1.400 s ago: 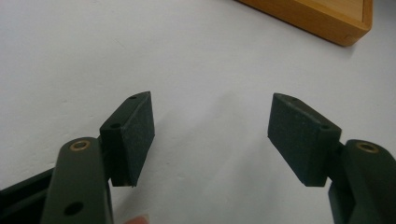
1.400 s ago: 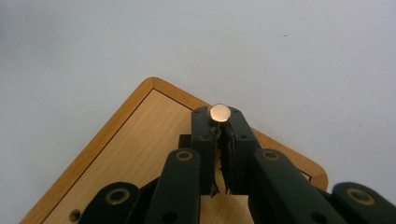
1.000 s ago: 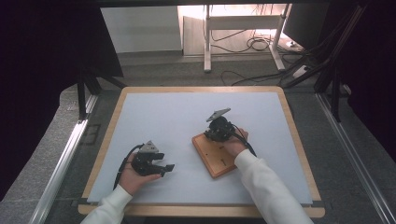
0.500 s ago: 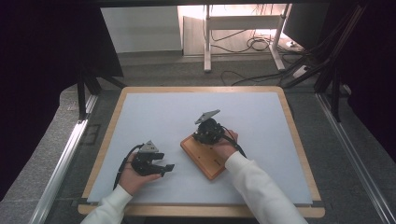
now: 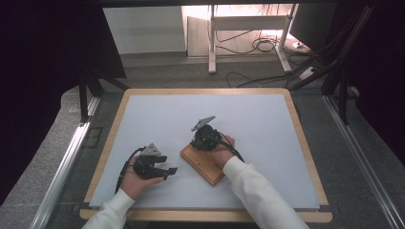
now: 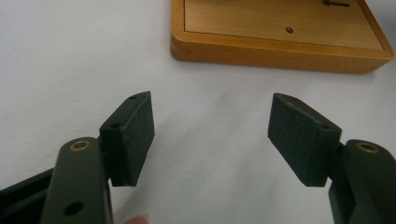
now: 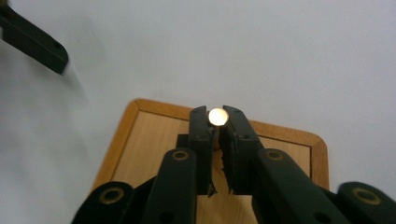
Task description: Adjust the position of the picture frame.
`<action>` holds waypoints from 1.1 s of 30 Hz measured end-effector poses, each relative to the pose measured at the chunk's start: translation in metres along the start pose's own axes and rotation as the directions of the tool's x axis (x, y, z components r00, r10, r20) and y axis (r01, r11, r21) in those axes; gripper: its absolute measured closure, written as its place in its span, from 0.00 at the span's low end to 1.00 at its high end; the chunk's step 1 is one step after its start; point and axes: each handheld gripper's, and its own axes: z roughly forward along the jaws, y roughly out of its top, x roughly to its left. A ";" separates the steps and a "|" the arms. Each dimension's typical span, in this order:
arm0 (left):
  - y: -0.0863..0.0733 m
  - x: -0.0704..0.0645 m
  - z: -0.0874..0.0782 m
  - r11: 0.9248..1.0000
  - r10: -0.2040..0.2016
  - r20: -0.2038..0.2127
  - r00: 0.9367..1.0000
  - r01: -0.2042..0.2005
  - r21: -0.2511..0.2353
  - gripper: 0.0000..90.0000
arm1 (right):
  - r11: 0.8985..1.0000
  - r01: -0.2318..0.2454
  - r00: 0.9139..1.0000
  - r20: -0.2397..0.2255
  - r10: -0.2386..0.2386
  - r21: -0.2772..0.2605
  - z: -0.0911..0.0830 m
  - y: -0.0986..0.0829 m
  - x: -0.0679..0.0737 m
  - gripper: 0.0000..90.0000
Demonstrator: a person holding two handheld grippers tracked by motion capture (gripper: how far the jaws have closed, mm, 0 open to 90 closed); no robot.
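White matte tabletop (image 5: pixel 157 119) | rounded wooden board (image 5: pixel 203 164) | round shiny knob (image 7: pixel 218 116) pinched

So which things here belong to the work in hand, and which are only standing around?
In the work:
- wooden board
- small round peg, clamped in the right gripper above the board
- left gripper, jaws open, near the board's edge
- white mat under it all

Only around:
- cables on the floor beyond the table
- white stand
- metal rail beside the table

Mat (image 5: pixel 157 119) bare around; wooden board (image 5: pixel 203 164) lone obstacle, between both grippers.
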 end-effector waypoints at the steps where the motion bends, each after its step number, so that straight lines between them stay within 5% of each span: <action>1: 0.000 0.000 0.000 1.000 0.001 -0.001 1.000 -0.001 0.000 0.35 | 1.000 -0.001 1.000 0.018 0.001 -0.021 -0.008 -0.001 0.000 0.70; 7: 0.000 0.000 0.000 1.000 0.003 -0.002 1.000 -0.003 0.002 0.35 | 0.996 -0.036 0.997 0.070 0.042 -0.078 -0.048 -0.022 -0.006 0.55; 13: 0.000 0.001 -0.001 1.000 -0.003 -0.010 1.000 0.003 -0.002 0.35 | 0.992 -0.096 0.987 0.124 0.106 -0.083 -0.079 -0.052 -0.020 0.58; 14: 0.000 0.002 0.000 1.000 -0.005 -0.014 1.000 0.005 -0.001 0.34 | 0.989 -0.121 0.979 0.156 0.133 -0.082 -0.089 -0.068 -0.027 0.60; 18: 0.000 0.002 0.000 1.000 -0.007 -0.017 1.000 0.007 0.001 0.34 | 0.985 -0.155 0.973 0.162 0.165 -0.072 -0.095 -0.087 -0.036 0.67; 19: 0.000 0.002 0.000 1.000 -0.009 -0.020 1.000 0.009 0.002 0.34 | 0.985 -0.161 0.972 0.161 0.169 -0.062 -0.097 -0.097 -0.039 0.79; 25: 0.000 0.003 0.001 1.000 -0.014 -0.024 1.000 0.014 0.002 0.34 | 0.991 -0.135 0.981 0.138 0.134 -0.002 -0.094 -0.110 -0.041 0.99; 33: -0.001 0.003 0.001 1.000 -0.009 -0.025 1.000 0.010 0.005 0.34 | 0.994 -0.103 0.989 0.105 0.100 0.030 -0.085 -0.111 -0.037 1.00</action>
